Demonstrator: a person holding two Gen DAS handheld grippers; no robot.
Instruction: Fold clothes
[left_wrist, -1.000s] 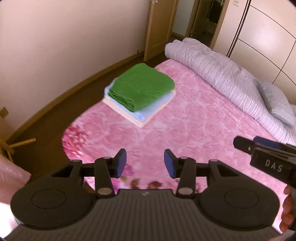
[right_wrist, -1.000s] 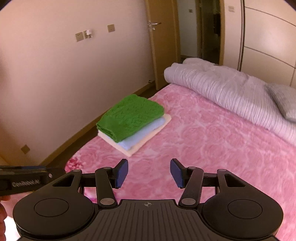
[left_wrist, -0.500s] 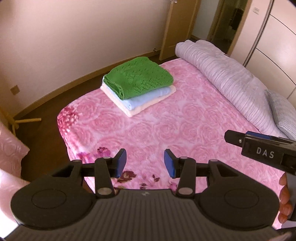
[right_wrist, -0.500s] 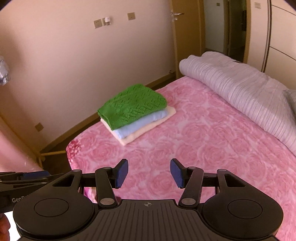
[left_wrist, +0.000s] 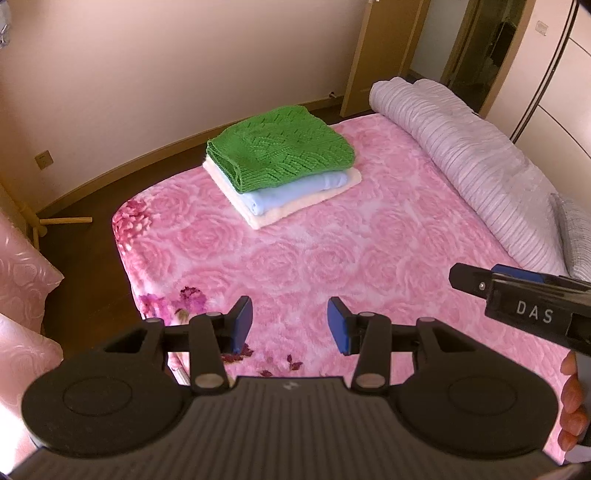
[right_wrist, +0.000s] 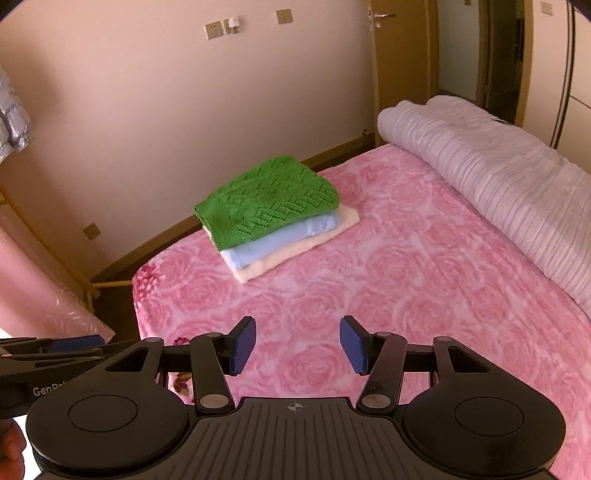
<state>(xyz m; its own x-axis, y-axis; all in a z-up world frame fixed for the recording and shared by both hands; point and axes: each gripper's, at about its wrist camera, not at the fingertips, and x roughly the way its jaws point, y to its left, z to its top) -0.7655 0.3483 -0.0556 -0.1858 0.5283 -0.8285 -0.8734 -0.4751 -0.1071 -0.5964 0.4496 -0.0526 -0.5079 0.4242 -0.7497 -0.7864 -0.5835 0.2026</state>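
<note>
Left wrist view: compared with a second ago, more of the bed (left_wrist: 369, 236) and the floor beside it comes into frame, and the stack of folded clothes (left_wrist: 280, 173) sits smaller and further toward the upper centre; the same shift shows in the right wrist view, so both claws have drawn back and up from the stack. Left claw (left_wrist: 290, 323) is spread, nothing between its blue pads (left_wrist: 242, 321). Right claw (right_wrist: 297, 345) is likewise spread and empty; it also shows at the right edge of the left view, with the holding hand (left_wrist: 572, 402) below it. Stack, top to bottom: green knit sweater (right_wrist: 266, 201), light blue garment (right_wrist: 280, 240), cream garment (right_wrist: 295, 251), edges roughly squared. It lies above centre in both views, well apart from both claws, with bare pink blanket between. Rolled striped quilt (right_wrist: 491, 184) runs along the upper right. No unfolded garment is visible on the bed. Judgement: the folding of this stack looks complete, and the retreat with empty claws fits either the end of the task or a move to fetch another item.
</note>
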